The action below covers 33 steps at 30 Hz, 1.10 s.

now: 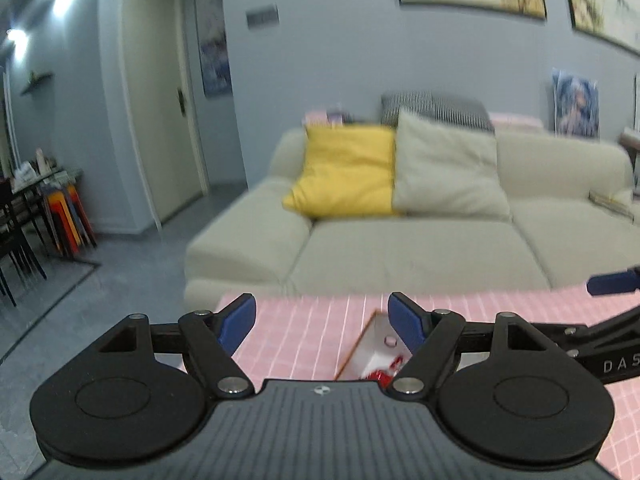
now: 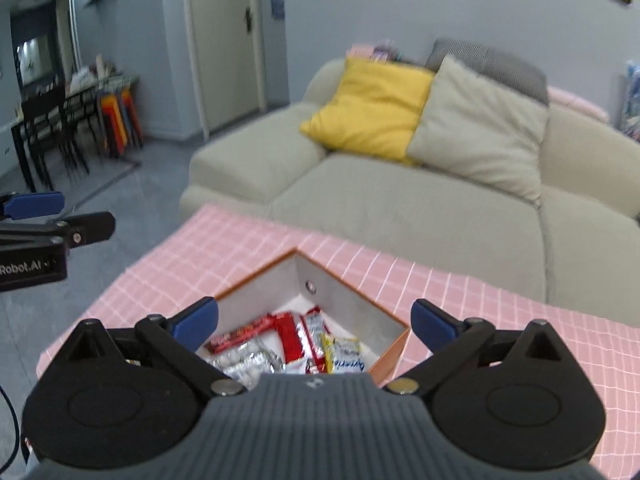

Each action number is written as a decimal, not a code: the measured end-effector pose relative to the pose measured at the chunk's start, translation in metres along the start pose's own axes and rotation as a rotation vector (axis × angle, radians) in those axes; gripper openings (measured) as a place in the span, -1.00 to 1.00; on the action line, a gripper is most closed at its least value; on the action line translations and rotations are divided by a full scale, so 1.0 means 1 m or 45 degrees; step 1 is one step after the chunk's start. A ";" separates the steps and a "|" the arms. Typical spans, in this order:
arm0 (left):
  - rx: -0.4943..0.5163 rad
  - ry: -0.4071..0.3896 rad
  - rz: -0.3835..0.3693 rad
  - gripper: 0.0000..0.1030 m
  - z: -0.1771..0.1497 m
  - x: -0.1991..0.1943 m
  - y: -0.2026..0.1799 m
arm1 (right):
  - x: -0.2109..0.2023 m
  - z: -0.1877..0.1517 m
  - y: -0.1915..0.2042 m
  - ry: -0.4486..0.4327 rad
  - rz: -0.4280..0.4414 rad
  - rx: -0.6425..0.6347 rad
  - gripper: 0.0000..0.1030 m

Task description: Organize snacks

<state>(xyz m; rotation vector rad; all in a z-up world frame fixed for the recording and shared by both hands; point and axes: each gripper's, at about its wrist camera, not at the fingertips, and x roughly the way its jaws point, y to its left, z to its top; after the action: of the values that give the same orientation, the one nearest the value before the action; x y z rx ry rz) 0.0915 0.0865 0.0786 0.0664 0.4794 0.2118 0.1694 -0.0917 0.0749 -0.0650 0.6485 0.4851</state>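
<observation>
Right wrist view: the right hand-held gripper (image 2: 314, 322) hangs above a bench (image 2: 168, 272) draped in a pink checked cloth, its blue-tipped jaws spread wide with nothing between them. Below the jaws sits an open box (image 2: 352, 300) with pale inner walls and an orange-brown rim, holding the snacks (image 2: 288, 344): red packets, silvery wrappers and a yellow-and-white sachet, lying loosely overlapped on the box floor. The left hand-held gripper (image 2: 36, 205) shows at the left edge of this view, off the bench's side and well apart from the box. In the left wrist view, the left hand-held gripper (image 1: 322, 322) is likewise released, its jaws wide and empty, pointing over the bench toward a beige sofa (image 1: 400, 256). A yellow cushion (image 1: 344, 172) and a grey cushion (image 1: 448, 172) lean side by side, touching, against the sofa back. Only a corner of the box and a few red packets are visible between this gripper's fingers.
</observation>
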 end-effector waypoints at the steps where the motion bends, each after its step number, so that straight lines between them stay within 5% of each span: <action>1: 0.001 -0.023 0.006 0.74 0.000 -0.008 -0.002 | -0.009 -0.004 0.001 -0.029 -0.009 0.007 0.93; 10: 0.054 -0.106 0.057 0.86 -0.021 -0.048 -0.019 | -0.074 -0.051 0.015 -0.186 -0.030 0.062 0.93; 14: 0.015 -0.056 0.068 0.86 -0.040 -0.053 -0.019 | -0.089 -0.073 0.029 -0.219 -0.091 0.000 0.93; 22: -0.027 0.065 0.088 0.87 -0.081 -0.057 -0.015 | -0.088 -0.113 0.033 -0.159 -0.008 0.061 0.93; 33: -0.035 0.231 0.075 0.87 -0.114 -0.056 -0.033 | -0.078 -0.150 0.033 -0.024 -0.131 0.053 0.92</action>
<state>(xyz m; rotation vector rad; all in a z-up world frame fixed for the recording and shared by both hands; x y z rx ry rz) -0.0035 0.0436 -0.0015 0.0347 0.6558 0.2839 0.0156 -0.1257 0.0044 -0.0536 0.6333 0.3727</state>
